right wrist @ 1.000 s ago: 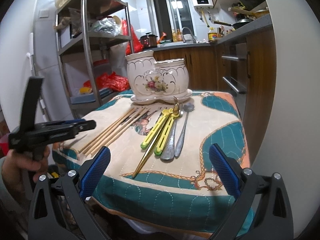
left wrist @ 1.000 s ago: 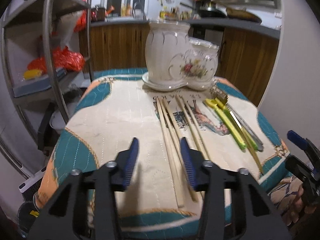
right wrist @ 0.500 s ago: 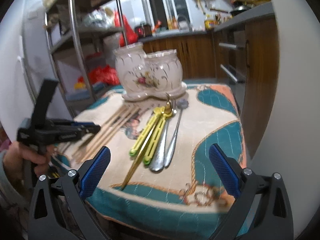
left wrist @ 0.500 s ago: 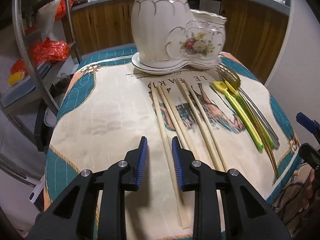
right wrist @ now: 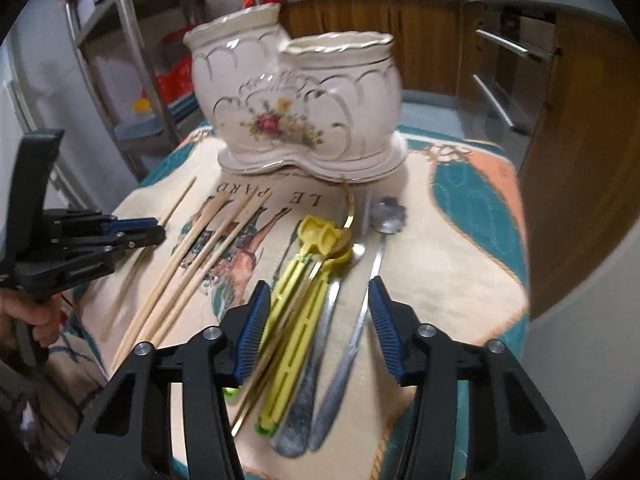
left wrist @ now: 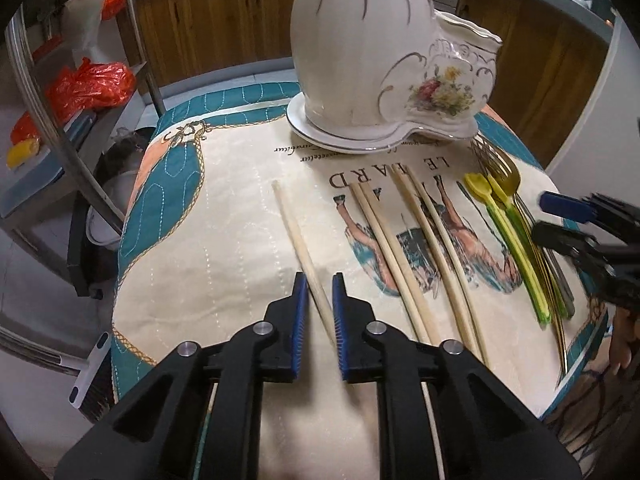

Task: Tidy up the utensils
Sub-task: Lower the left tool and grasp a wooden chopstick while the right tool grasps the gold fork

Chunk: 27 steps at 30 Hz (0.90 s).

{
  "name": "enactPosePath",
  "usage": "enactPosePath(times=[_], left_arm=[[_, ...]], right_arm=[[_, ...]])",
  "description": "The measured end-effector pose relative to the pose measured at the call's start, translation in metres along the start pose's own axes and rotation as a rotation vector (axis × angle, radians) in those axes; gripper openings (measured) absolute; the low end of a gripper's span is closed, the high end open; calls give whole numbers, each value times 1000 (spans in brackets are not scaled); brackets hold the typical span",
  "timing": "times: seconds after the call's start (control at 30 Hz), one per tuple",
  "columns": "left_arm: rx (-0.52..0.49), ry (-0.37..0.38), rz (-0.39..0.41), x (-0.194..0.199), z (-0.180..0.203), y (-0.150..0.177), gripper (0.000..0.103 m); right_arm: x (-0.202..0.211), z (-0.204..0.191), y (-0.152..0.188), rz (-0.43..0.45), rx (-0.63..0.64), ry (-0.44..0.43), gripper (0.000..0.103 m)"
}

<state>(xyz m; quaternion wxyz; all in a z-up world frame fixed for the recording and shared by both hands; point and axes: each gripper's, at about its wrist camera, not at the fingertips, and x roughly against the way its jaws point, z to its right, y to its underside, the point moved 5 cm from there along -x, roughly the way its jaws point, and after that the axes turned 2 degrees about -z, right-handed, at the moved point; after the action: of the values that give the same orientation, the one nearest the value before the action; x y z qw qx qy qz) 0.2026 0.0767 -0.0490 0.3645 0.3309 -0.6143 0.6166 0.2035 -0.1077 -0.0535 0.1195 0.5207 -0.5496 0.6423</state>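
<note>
A white floral two-pot ceramic holder (left wrist: pixel 384 72) stands at the table's far side; it also shows in the right wrist view (right wrist: pixel 296 108). Several pale chopsticks (left wrist: pixel 404 232) lie in the middle. One chopstick (left wrist: pixel 296 232) lies apart to the left, and my left gripper (left wrist: pixel 320 300) is nearly closed around its near end, with a small gap still showing. Yellow-green plastic utensils (right wrist: pixel 296 312), a gold fork (right wrist: pixel 350 212) and metal spoons (right wrist: pixel 360 312) lie on the right. My right gripper (right wrist: pixel 316 312) is open, low over their handles.
A quilted cream and teal cloth (left wrist: pixel 224 240) covers the small table. A metal shelf rack (left wrist: pixel 48 92) with red bags stands to the left. Wooden cabinets (right wrist: pixel 580 128) and a counter stand behind and to the right.
My left gripper has moved forward and narrowed around the leftmost chopstick, which now lies apart from the others. My right gripper has moved in over the spoons and forks and narrowed.
</note>
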Motion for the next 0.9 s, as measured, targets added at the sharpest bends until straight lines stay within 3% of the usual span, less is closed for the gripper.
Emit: enactPosePath(times=[0.37, 0.8, 0.9], left_arm=[[3, 37, -11, 1, -4, 0, 12], [12, 80, -53, -3, -13, -2, 12], [9, 81, -53, -3, -13, -1, 12]], right_arm=[[-12, 12, -15, -33, -97, -38, 14], [6, 39, -12, -36, -226, -161, 7], [12, 49, -11, -33, -234, -157, 7]])
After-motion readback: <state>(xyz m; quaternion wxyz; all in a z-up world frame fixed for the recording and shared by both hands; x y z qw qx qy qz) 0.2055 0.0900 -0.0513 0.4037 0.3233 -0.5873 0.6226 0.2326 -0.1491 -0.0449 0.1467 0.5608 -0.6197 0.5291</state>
